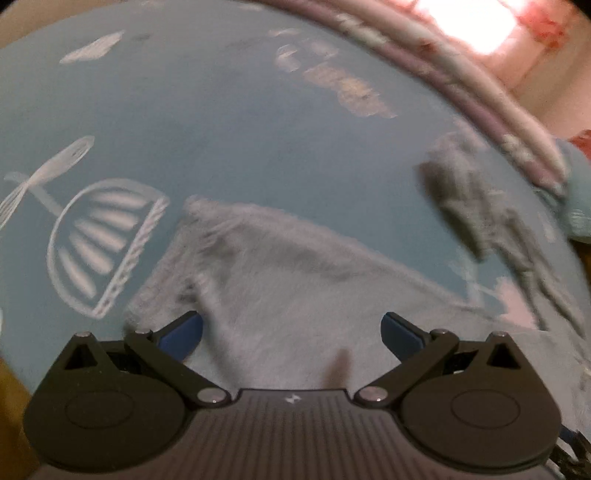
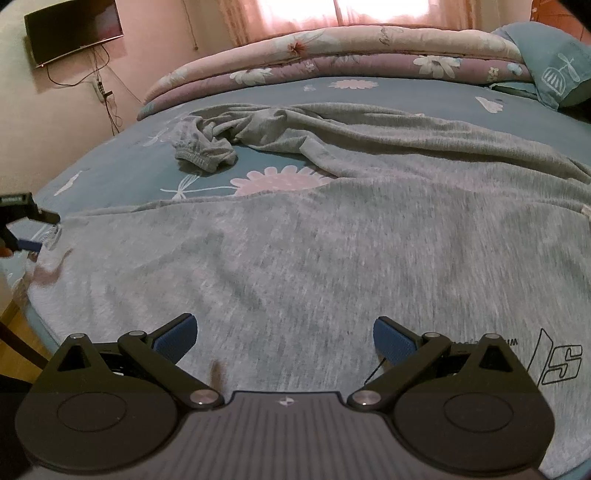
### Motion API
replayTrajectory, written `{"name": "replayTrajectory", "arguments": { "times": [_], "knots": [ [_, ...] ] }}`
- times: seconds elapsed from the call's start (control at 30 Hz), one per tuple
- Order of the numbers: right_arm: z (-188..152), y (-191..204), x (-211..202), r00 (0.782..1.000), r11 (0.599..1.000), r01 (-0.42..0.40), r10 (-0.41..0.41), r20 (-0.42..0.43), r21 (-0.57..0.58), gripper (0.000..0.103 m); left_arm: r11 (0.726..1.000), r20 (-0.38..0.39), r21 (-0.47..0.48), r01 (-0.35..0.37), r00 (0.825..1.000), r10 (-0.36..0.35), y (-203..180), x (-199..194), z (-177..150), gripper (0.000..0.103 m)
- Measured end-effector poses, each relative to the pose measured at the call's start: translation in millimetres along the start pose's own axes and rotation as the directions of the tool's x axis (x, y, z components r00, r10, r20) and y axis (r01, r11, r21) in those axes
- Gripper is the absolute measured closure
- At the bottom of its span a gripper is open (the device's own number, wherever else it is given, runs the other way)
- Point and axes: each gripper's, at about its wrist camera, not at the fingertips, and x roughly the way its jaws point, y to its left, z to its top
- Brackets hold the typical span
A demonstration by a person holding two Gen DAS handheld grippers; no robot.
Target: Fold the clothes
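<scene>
This is a bedroom in a home. A big bed (image 2: 110, 162) has a blue sheet with flowers on it. A folded flowery blanket (image 2: 332, 55) lies at the far end. A flat TV (image 2: 74, 29) hangs on the pink wall, and light comes through curtains (image 2: 295, 13).

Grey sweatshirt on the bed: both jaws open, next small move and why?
Probably lower both and pinch the near hem. The grey sweatshirt lies spread on the bed sheet, one sleeve still bunched beyond. The right hand-held gripper and left hand-held gripper are open above the fabric, holding nothing, so a grasp comes before any fold.
</scene>
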Motion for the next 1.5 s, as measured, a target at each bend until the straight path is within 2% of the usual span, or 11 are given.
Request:
{"name": "replayTrajectory", "arguments": {
  "times": [0.13,0.27,0.37,0.57,0.63,0.9,1.03,1.13,1.27,1.4,1.5],
  "knots": [
    [1,-2,0,1.0,1.0,0.004,-0.004,0.003,0.007,0.0,0.998,0.027,0.014,-0.062,0.998,0.061,-4,-11,0,0.001],
    [2,-2,-2,1.0,1.0,0.001,-0.001,0.009,0.012,0.0,0.987,0.09,0.111,-0.112,0.991,0.103,-29,-38,-2,0.001],
    [1,-2,-4,1.0,1.0,0.014,-0.014,0.02,0.004,0.0,0.982,0.111,0.168,-0.087,0.991,0.068,-53,-51,-8,0.001],
    [-1,-7,-3,0.998,0.998,0.065,-0.065,0.026,-0.001,0.0,0.953,0.082,0.302,0.005,0.996,-0.031,-109,-56,-31,0.001],
    [-2,-11,-3,0.997,0.997,0.072,-0.072,0.021,0.015,0.0,0.96,0.065,0.281,0.012,0.997,-0.032,-109,-52,-31,0.001],
    [-5,-18,-8,0.997,0.997,0.077,-0.078,0.028,0.029,0.0,0.996,0.026,0.086,-0.03,0.999,0.028,-57,-29,-29,0.001],
    [-5,-17,-7,0.997,0.997,0.073,-0.073,0.023,0.029,0.0,0.999,0.049,0.038,0.005,0.999,-0.007,-47,-23,-25,0.001],
    [-4,-14,-5,0.997,0.997,0.073,-0.073,0.018,0.016,0.0,0.999,0.049,0.032,0.012,0.999,-0.014,-45,-18,-20,0.001],
    [-4,-9,-1,0.997,0.997,0.074,-0.074,0.011,-0.007,0.0,0.999,0.01,0.031,-0.034,0.999,0.033,-40,1,-18,0.001],
    [-4,-4,0,0.998,0.998,0.064,-0.064,0.007,-0.023,0.0,0.999,0.049,0.045,-0.024,0.999,0.022,-36,8,-19,0.001],
    [-4,-2,1,0.998,0.997,0.065,-0.065,0.005,-0.036,0.0,0.996,0.072,0.072,-0.056,0.996,0.051,-39,12,-16,0.001]
  ]
}}
